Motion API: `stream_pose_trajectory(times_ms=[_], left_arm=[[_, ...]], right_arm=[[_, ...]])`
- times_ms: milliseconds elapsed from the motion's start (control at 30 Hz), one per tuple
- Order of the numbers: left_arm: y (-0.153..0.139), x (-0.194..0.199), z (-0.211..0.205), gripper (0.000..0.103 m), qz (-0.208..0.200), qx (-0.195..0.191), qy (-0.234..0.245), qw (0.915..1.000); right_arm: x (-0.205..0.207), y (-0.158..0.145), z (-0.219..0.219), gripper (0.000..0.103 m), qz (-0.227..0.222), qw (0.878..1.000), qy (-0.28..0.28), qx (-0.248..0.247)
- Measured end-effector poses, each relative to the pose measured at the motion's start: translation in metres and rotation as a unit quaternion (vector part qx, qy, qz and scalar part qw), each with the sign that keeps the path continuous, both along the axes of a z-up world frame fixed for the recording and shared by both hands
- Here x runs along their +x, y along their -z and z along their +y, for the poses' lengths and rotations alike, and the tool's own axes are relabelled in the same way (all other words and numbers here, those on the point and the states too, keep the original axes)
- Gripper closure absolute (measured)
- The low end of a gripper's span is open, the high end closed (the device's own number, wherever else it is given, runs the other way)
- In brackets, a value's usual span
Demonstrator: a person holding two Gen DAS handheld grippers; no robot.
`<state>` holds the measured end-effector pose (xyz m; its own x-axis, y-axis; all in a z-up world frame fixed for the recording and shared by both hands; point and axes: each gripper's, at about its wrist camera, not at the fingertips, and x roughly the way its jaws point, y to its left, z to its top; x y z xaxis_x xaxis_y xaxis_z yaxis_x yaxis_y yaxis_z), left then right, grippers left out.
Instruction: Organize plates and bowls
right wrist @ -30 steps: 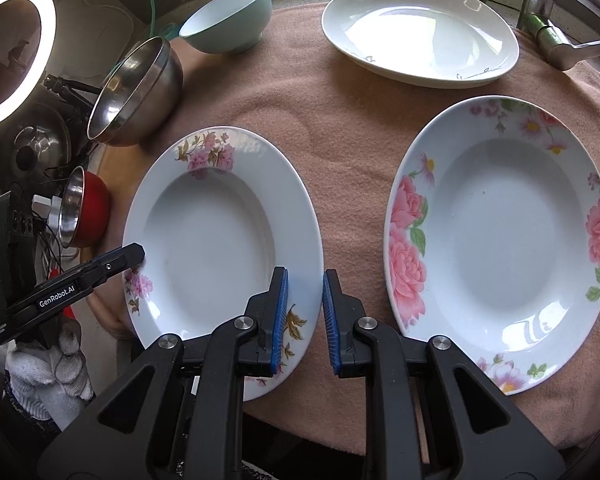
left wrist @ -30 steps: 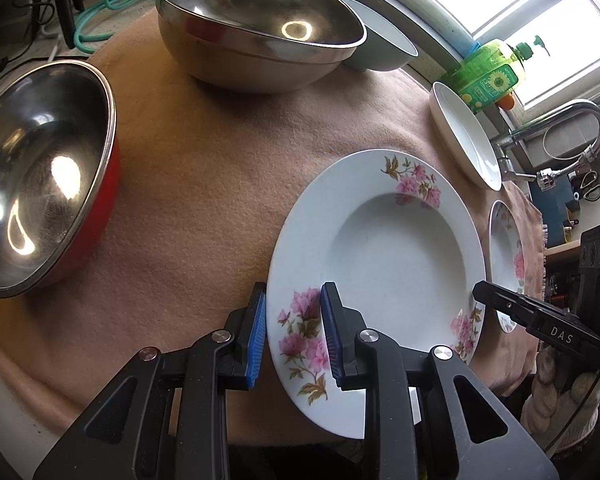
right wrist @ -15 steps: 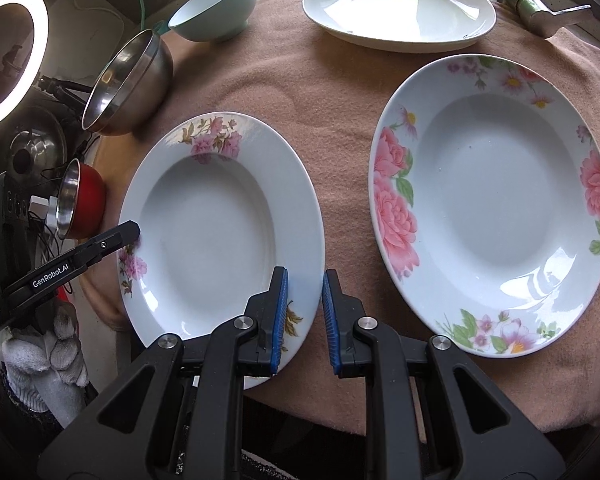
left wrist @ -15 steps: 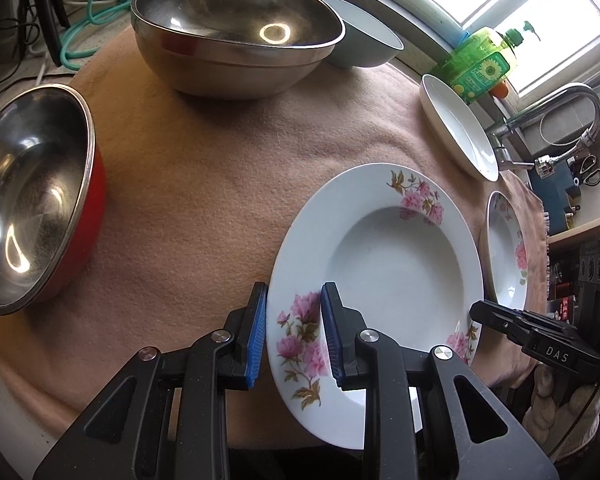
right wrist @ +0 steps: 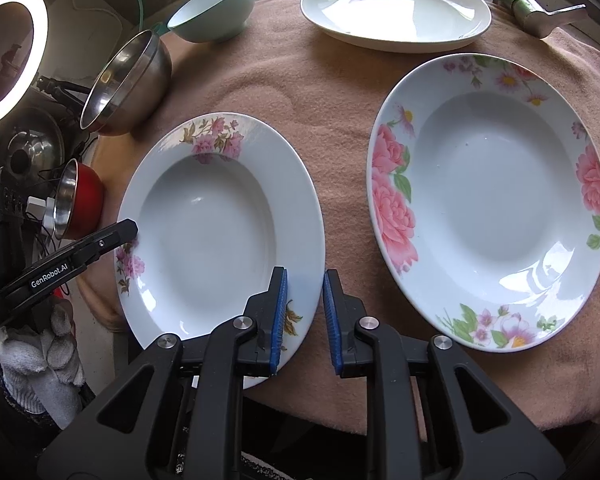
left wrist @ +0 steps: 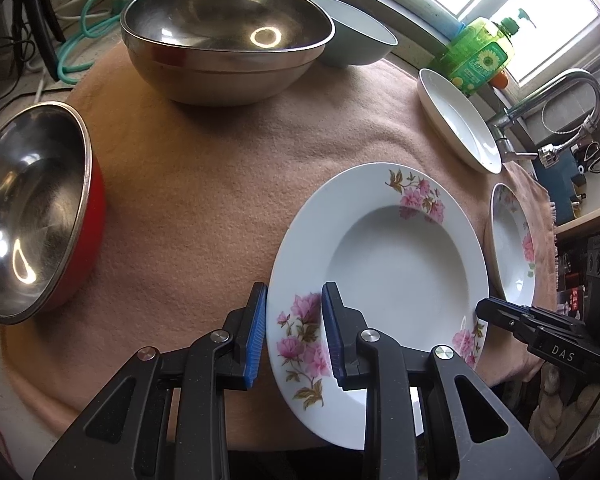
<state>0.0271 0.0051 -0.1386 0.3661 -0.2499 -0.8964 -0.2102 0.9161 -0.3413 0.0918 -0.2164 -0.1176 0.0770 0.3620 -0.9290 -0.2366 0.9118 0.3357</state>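
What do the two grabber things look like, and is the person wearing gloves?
Each gripper is black plastic with silver rivets and ridged blue pads inside its two fingers. The left gripper has "GenRobot.AI" in white on its side; the right gripper has "DAS". Yes: a white knitted glove covers each hand holding them.

Peach cloth [right wrist: 300, 92] over the counter; three plates, three bowls on it

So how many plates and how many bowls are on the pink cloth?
Plates: 3 (small-flower plate, big-rose plate, plain white plate)
Bowls: 3 (big steel bowl, red bowl, pale green bowl)
Total: 6
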Motion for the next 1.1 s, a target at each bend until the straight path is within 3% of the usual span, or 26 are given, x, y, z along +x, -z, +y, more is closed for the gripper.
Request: stream_pose_trajectory(times_ms=[333, 367, 467, 500, 567, 667, 733, 1100], left_arm=[[-0.023, -0.003, 0.007, 0.077, -0.031, 0.012, -0.014, 0.9994], [-0.026, -0.002, 0.007, 0.077, -0.033, 0.011, -0.014, 0.9993], [-0.034, 0.000, 0.000, 0.075, -0.044, 0.010, -0.008, 0.9989], [-0.036, 0.001, -0.003, 0.072, -0.047, 0.007, -0.005, 0.9988], [-0.040, 0.004, -0.011, 0.062, -0.055, 0.003, 0.000, 0.9985], [-0.044, 0.010, -0.026, 0.057, -0.062, -0.007, 0.009, 0.9980], [-0.045, 0.014, -0.037, 0.057, -0.065, -0.013, 0.018, 0.9977], [-0.050, 0.029, -0.095, 0.057, -0.074, -0.023, 0.069, 0.9946]], right_arm=[[-0.005, -0.020, -0.006, 0.078, -0.036, 0.999, 0.004, -0.004], [-0.006, -0.025, -0.008, 0.073, -0.045, 0.999, 0.003, -0.005], [-0.009, -0.041, -0.016, 0.047, -0.078, 0.997, 0.007, -0.004], [-0.009, -0.046, -0.019, 0.045, -0.085, 0.996, 0.008, -0.002], [-0.009, -0.054, -0.027, 0.045, -0.095, 0.995, 0.011, -0.001], [-0.007, -0.063, -0.040, 0.040, -0.111, 0.993, 0.023, -0.006], [-0.005, -0.066, -0.052, 0.034, -0.118, 0.992, 0.034, -0.009], [0.010, -0.065, -0.113, 0.027, -0.125, 0.988, 0.083, -0.030]])
